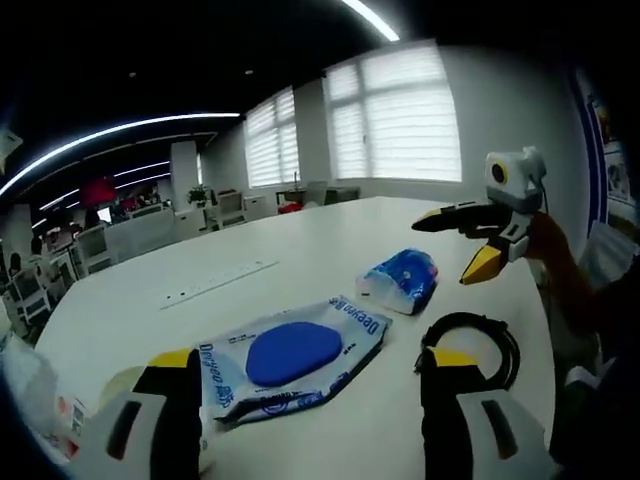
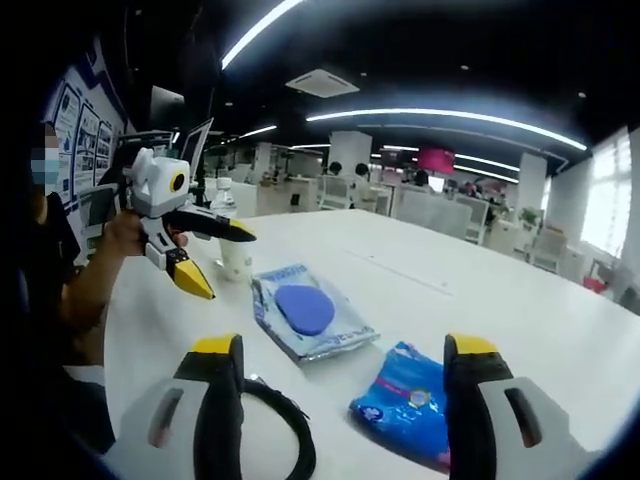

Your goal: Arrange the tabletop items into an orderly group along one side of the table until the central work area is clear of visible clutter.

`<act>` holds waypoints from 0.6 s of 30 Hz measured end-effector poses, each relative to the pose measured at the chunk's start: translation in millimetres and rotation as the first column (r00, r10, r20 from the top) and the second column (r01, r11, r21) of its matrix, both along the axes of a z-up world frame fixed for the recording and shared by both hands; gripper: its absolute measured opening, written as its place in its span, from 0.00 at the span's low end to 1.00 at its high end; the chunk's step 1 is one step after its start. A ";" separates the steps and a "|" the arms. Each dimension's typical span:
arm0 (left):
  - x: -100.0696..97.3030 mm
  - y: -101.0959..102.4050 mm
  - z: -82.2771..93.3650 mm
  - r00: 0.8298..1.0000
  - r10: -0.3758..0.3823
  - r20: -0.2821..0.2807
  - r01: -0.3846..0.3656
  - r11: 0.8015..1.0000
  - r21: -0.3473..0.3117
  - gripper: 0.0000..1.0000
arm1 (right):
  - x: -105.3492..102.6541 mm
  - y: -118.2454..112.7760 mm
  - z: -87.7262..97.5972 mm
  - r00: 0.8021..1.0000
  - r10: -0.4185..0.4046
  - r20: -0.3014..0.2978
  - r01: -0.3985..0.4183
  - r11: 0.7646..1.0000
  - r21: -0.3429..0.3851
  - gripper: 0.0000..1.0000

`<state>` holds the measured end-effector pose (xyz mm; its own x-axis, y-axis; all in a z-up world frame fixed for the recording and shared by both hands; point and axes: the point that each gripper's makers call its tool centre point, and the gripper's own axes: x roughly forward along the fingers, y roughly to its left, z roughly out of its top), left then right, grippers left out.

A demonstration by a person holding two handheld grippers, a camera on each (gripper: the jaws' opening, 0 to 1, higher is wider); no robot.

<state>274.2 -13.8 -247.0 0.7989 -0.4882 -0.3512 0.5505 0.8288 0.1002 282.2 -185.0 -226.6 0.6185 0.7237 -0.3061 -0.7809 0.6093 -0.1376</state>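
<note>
Between the wide-spread jaws of both grippers, three loose items lie mid-desk

Left gripper (image 1: 310,400) is wide and holds nothing; the flat wet-wipe pack (image 1: 292,358) lies just ahead of it, soft and likely slippery, best pinched at a sealed edge. Right gripper (image 2: 340,385), also wide and bare, hangs over the black cable coil (image 2: 285,425) and the small blue tissue pack (image 2: 415,400), both light and limp. Both hands hold level above the white desk (image 1: 300,250)
</note>
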 end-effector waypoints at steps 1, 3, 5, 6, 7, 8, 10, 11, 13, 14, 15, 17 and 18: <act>-0.1 0.4 -1.4 1.000 0.001 -0.002 -0.001 1.000 0.006 0.90 | -0.2 1.1 -0.9 1.000 0.003 -0.001 -0.003 1.000 -0.003 0.78; 0.7 1.7 -4.0 1.000 0.003 -0.010 -0.003 1.000 0.015 0.89 | -0.5 2.4 -2.0 1.000 0.007 -0.002 -0.007 1.000 -0.004 0.78; 1.8 3.6 -6.0 1.000 0.007 -0.013 -0.007 1.000 0.026 0.89 | -0.7 3.7 -3.2 1.000 0.009 -0.005 -0.009 1.000 -0.004 0.77; 1.9 4.0 -6.7 1.000 0.007 -0.014 -0.007 1.000 0.028 0.89 | -0.9 4.3 -3.6 1.000 0.010 -0.006 -0.010 1.000 -0.004 0.77; 2.1 4.4 -7.4 1.000 0.007 -0.015 -0.007 1.000 0.031 0.89 | -1.1 4.9 -4.0 1.000 0.012 -0.007 -0.012 1.000 -0.004 0.77; 1.9 4.7 -8.8 1.000 0.004 -0.021 -0.003 0.999 0.033 0.89 | -1.7 5.9 -4.5 1.000 0.016 -0.009 -0.016 1.000 -0.004 0.76; 2.2 4.8 -10.1 1.000 0.001 -0.025 0.000 0.999 0.033 0.88 | -2.0 7.4 -5.3 1.000 0.019 -0.009 -0.019 1.000 -0.006 0.76; 2.2 4.6 -10.8 1.000 -0.002 -0.028 0.003 0.999 0.035 0.87 | -1.7 7.9 -5.6 1.000 0.019 -0.010 -0.019 1.000 -0.008 0.75; 2.9 4.4 -14.2 0.999 -0.004 -0.038 0.006 0.999 0.041 0.87 | -1.3 10.0 -6.6 1.000 0.024 -0.012 -0.024 1.000 -0.008 0.74; 3.3 4.7 -15.1 0.999 -0.003 -0.040 0.005 0.999 0.042 0.86 | -1.4 10.9 -7.2 1.000 0.026 -0.013 -0.027 1.000 -0.008 0.74; 3.6 5.0 -16.1 0.999 -0.004 -0.043 0.006 0.999 0.046 0.86 | -1.6 11.9 -7.8 0.999 0.029 -0.014 -0.029 1.000 -0.009 0.73; 4.2 6.0 -18.6 0.999 -0.004 -0.052 0.007 0.999 0.052 0.85 | -2.4 14.4 -10.0 0.999 0.037 -0.018 -0.038 0.999 -0.014 0.72; 4.5 6.4 -20.5 0.998 -0.004 -0.060 0.008 0.998 0.058 0.85 | -2.8 15.7 -11.2 0.999 0.040 -0.021 -0.041 0.999 -0.015 0.72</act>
